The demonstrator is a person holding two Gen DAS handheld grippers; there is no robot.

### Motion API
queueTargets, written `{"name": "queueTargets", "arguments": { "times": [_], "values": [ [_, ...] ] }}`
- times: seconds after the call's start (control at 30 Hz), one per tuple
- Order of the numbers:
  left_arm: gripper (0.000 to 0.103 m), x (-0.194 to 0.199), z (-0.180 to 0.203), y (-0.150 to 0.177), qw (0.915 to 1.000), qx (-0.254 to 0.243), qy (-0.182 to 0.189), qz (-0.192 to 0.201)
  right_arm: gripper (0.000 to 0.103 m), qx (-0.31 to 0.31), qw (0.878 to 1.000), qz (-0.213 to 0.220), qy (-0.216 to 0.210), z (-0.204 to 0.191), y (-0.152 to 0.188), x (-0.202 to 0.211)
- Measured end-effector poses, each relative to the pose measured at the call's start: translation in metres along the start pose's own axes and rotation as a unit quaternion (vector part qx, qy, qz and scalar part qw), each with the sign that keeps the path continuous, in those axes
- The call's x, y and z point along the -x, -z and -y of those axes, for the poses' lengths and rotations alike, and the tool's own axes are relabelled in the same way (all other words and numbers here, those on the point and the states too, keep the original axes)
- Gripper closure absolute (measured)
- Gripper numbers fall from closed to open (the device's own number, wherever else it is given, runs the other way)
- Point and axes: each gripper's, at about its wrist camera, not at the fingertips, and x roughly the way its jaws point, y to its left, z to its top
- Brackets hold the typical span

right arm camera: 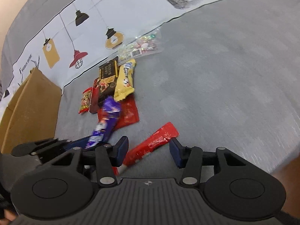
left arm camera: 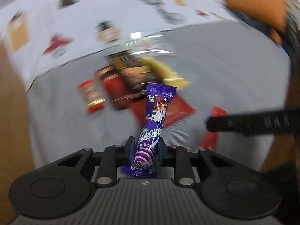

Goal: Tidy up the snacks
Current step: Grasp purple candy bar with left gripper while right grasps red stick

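Observation:
A purple snack packet (left arm camera: pixel 157 112) stands up between the pads of my left gripper (left arm camera: pixel 146 146), which is shut on its lower half. The right wrist view shows the same purple packet (right arm camera: pixel 106 121) hanging over the pile of snacks. My right gripper (right arm camera: pixel 148 150) is open just above the grey cloth. A long red stick packet (right arm camera: pixel 161 136) lies slanted between its fingers, and the pads do not press on it. The pile holds a yellow packet (right arm camera: pixel 125 80), a dark bar packet (right arm camera: pixel 107 78), a flat red packet (right arm camera: pixel 129 114) and a small red packet (right arm camera: pixel 85 101).
A brown cardboard box (right arm camera: pixel 31 108) stands at the left of the pile. A clear bag of small candies (right arm camera: pixel 144 45) lies behind the pile, at the edge of a white printed cloth band (right arm camera: pixel 90 33). Bare grey cloth (right arm camera: pixel 225 84) stretches to the right.

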Motion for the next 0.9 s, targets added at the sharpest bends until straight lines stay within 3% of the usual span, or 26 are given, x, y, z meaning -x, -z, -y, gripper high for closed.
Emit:
{"name": "queueTargets", "arguments": {
  "times": [0.1, 0.17, 0.2, 0.27, 0.3, 0.5, 0.7, 0.83, 0.9],
  "values": [
    [0.077, 0.001, -0.033, -0.004, 0.9951, 0.097, 0.005, -0.018, 0.051, 0.044, 0.999, 0.007, 0.02, -0.014, 0.001, -0.008],
    [0.076, 0.004, -0.039, -0.006, 0.9932, 0.114, 0.0, -0.026, 0.05, 0.09, 0.995, 0.013, 0.04, -0.026, 0.006, -0.013],
    [0.076, 0.006, -0.037, -0.006, 0.9931, 0.113, -0.001, -0.029, 0.06, 0.118, 0.991, 0.016, 0.054, -0.033, 0.009, -0.016],
    [0.076, 0.008, -0.034, -0.003, 0.9933, 0.112, -0.002, -0.031, 0.092, 0.171, 0.982, 0.025, 0.081, -0.042, 0.013, -0.017],
    [0.075, 0.009, -0.033, -0.001, 0.9932, 0.112, 0.001, -0.032, 0.096, 0.17, 0.983, 0.028, 0.068, -0.041, 0.013, -0.014],
    [0.076, 0.014, -0.022, 0.004, 0.9967, 0.077, -0.016, -0.021, 0.095, 0.166, 0.982, 0.082, 0.046, -0.038, 0.012, 0.024],
    [0.071, 0.013, -0.012, 0.007, 0.9976, 0.062, -0.028, -0.012, 0.085, 0.122, 0.991, 0.017, 0.056, -0.027, 0.016, -0.003],
    [0.076, 0.013, -0.005, 0.009, 0.9987, 0.031, -0.041, -0.003, 0.083, 0.146, 0.987, 0.02, 0.062, -0.033, 0.019, -0.01],
    [0.077, 0.017, -0.005, 0.01, 0.9983, 0.042, -0.04, -0.011, 0.087, 0.165, 0.984, 0.021, 0.072, -0.039, 0.019, -0.012]
  ]
}}
